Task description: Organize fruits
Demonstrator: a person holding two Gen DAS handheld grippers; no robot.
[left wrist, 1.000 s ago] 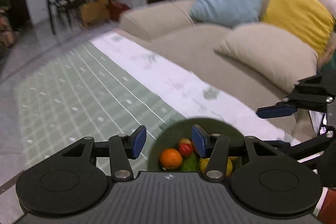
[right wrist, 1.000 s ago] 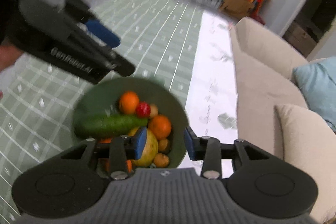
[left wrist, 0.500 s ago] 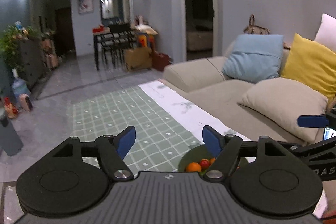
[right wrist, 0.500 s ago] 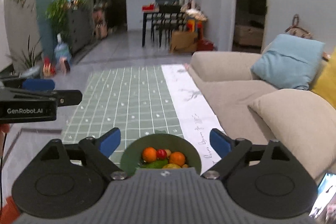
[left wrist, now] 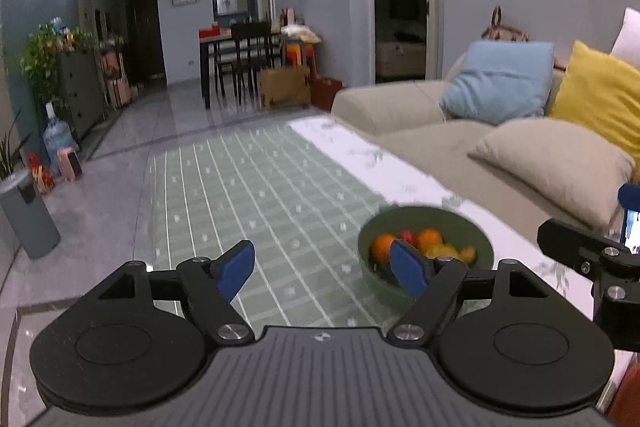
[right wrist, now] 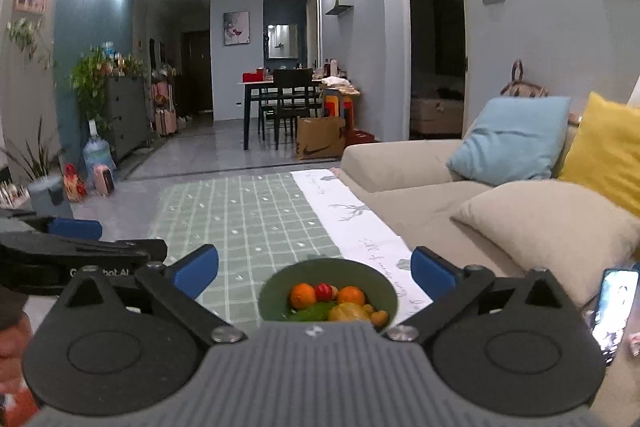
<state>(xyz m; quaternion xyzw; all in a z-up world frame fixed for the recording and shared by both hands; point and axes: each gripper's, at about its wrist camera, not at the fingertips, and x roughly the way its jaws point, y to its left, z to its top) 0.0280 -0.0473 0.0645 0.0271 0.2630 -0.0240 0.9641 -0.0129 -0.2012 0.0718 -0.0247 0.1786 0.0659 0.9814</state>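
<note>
Currently listed: 1 green bowl (right wrist: 328, 277) of fruit, standing on the checked green cloth of the table (right wrist: 248, 223), low centre in the right wrist view and lower right in the left wrist view (left wrist: 424, 227). Contents: 2 oranges (right wrist: 303, 295), 1 small red fruit (right wrist: 324, 291), 1 green item (right wrist: 312, 313), 1 yellow fruit (right wrist: 348, 311); further pieces partly hidden. Left gripper (left wrist: 322, 265): fingers spread wide, having just been opening, nothing between them. Right gripper (right wrist: 314, 267): fingers likewise spread after just opening, empty, the bowl beyond them and untouched. Judgement: both tools are clear of the bowl, so either a release is finished or a fresh pick is due. For a clean pick, take a top-lying orange first, approach from above, straddle it squarely, and close gently, since round fruit rolls and neighbours may shift.
</note>
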